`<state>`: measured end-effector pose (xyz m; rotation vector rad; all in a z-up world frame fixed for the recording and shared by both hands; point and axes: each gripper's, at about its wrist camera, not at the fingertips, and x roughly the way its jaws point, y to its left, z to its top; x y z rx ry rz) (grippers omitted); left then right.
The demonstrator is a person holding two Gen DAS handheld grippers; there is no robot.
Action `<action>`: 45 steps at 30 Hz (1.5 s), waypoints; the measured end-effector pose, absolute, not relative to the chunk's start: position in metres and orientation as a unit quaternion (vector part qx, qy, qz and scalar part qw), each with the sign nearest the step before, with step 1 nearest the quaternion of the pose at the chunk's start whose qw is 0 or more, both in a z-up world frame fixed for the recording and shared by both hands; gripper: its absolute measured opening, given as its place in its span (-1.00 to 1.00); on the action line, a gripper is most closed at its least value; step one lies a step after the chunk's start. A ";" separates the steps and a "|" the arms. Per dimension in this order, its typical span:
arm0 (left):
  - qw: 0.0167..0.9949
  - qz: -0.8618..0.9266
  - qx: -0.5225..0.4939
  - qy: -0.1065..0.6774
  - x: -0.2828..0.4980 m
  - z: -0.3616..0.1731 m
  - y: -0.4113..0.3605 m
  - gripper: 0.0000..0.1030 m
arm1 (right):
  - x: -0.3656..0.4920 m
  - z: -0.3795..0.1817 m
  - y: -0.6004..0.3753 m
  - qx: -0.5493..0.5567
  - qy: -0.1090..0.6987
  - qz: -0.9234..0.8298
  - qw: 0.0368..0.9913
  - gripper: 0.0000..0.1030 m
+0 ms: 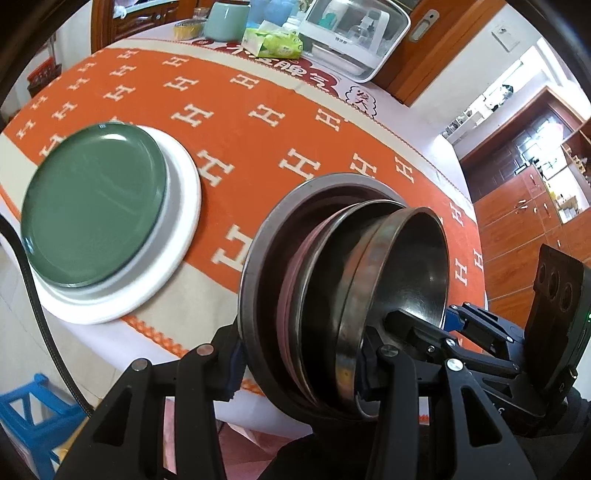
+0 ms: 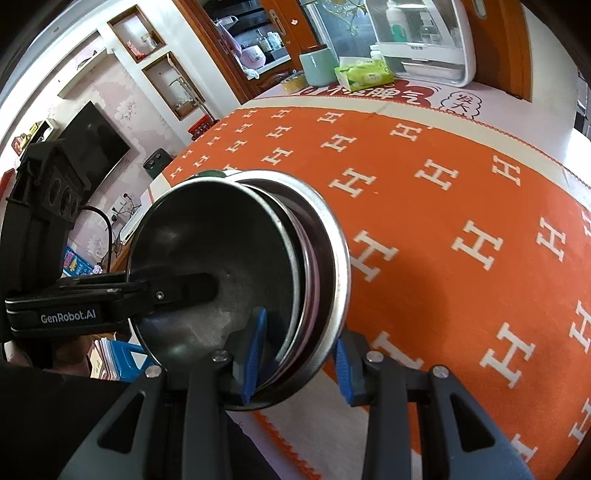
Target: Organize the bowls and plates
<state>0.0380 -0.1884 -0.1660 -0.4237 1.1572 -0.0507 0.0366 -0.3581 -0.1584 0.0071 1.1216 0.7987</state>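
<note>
A nested stack of metal bowls (image 1: 343, 295) with a pink one inside is held on its side above the table's near edge. My left gripper (image 1: 299, 354) is shut on the stack's rims. My right gripper (image 2: 299, 354) is shut on the same stack of bowls (image 2: 236, 273) from the other side; it shows in the left wrist view (image 1: 424, 325) with a finger inside the innermost bowl. A green plate (image 1: 92, 206) lies on a white plate (image 1: 177, 236) at the left of the table.
An orange tablecloth (image 1: 277, 140) with white H marks covers the table. At the far end stand a white dish rack (image 1: 351, 33), a green tissue pack (image 1: 273, 40), a pale green jar (image 1: 225, 20) and a yellow tape roll (image 1: 188, 29). A blue stool (image 1: 33, 417) stands below left.
</note>
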 end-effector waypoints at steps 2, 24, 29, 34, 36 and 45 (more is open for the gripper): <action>0.817 -0.027 -0.197 0.541 0.037 -0.163 -0.180 -0.15 | 0.035 -0.155 -0.349 0.001 0.513 0.366 0.776 -0.34; 0.820 -0.054 -0.188 0.538 0.043 -0.146 -0.047 -0.14 | 0.028 -0.136 -0.221 -0.021 0.493 0.348 0.797 -0.28; 0.819 -0.061 -0.176 0.542 0.054 -0.145 -0.018 -0.14 | 0.038 -0.136 -0.195 -0.020 0.495 0.342 0.799 -0.28; 0.814 -0.072 -0.168 0.552 0.068 -0.148 0.006 -0.14 | 0.048 -0.142 -0.169 -0.015 0.504 0.330 0.798 -0.27; 0.810 -0.076 -0.165 0.557 0.074 -0.151 0.016 -0.14 | 0.050 -0.145 -0.159 -0.013 0.509 0.325 0.797 -0.26; 0.789 -0.102 -0.154 0.586 0.091 -0.170 0.049 -0.14 | 0.052 -0.158 -0.125 -0.005 0.536 0.293 0.792 -0.20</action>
